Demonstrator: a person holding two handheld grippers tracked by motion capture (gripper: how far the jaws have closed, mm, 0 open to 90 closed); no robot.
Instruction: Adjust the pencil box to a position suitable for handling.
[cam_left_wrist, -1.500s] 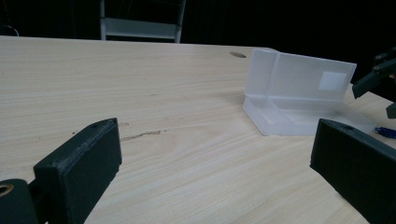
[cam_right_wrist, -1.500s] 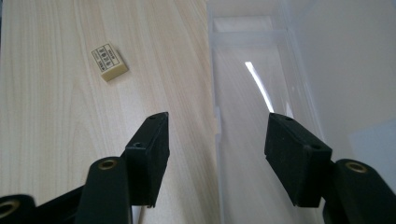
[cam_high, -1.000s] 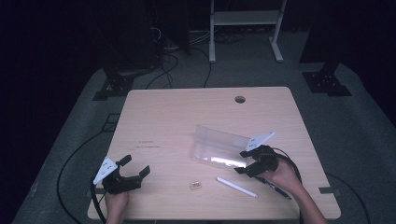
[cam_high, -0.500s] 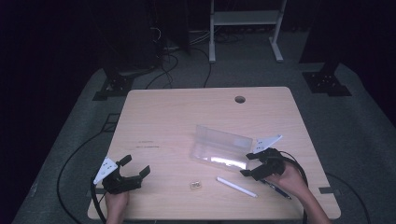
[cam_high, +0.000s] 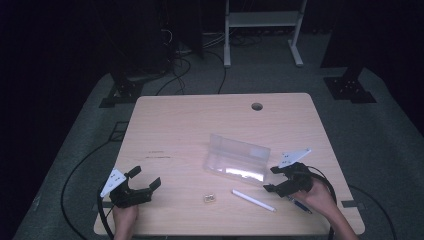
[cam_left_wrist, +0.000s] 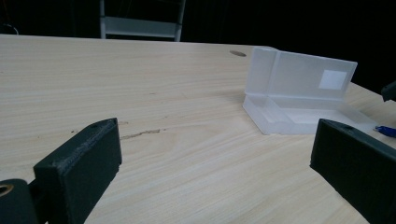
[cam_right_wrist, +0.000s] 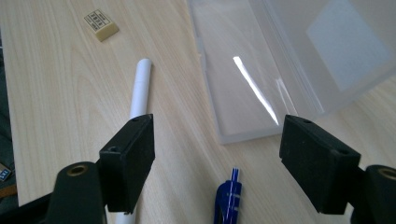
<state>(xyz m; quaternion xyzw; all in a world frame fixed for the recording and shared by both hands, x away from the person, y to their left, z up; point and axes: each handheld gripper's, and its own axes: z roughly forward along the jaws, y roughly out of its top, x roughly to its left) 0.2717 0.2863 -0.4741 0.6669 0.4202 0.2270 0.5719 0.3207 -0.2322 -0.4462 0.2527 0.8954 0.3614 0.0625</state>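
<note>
A clear plastic box (cam_high: 236, 161) lies at the table's middle right with its lid standing open; it looks empty. A white pen (cam_high: 253, 200) and a small eraser (cam_high: 209, 198) lie in front of it. My right gripper (cam_high: 271, 179) hovers open just right of the box, with a blue pen (cam_high: 298, 204) on the table under the hand. In the right gripper view the blue pen (cam_right_wrist: 228, 196) lies between and below my open jaws, the white pen (cam_right_wrist: 139, 93) lies to the left and the box (cam_right_wrist: 243, 70) is ahead. My left gripper (cam_high: 146, 177) stands open and holds nothing at the near left.
The wooden table (cam_high: 190, 125) has a cable hole (cam_high: 257, 106) near its far edge. Cables trail from both grippers over the near edge. Dark floor, stand feet and a white shelf frame (cam_high: 262, 20) lie beyond the table.
My right gripper has drawn back to the right, away from the box's front corner and a little toward the near edge. The left gripper has not moved.
</note>
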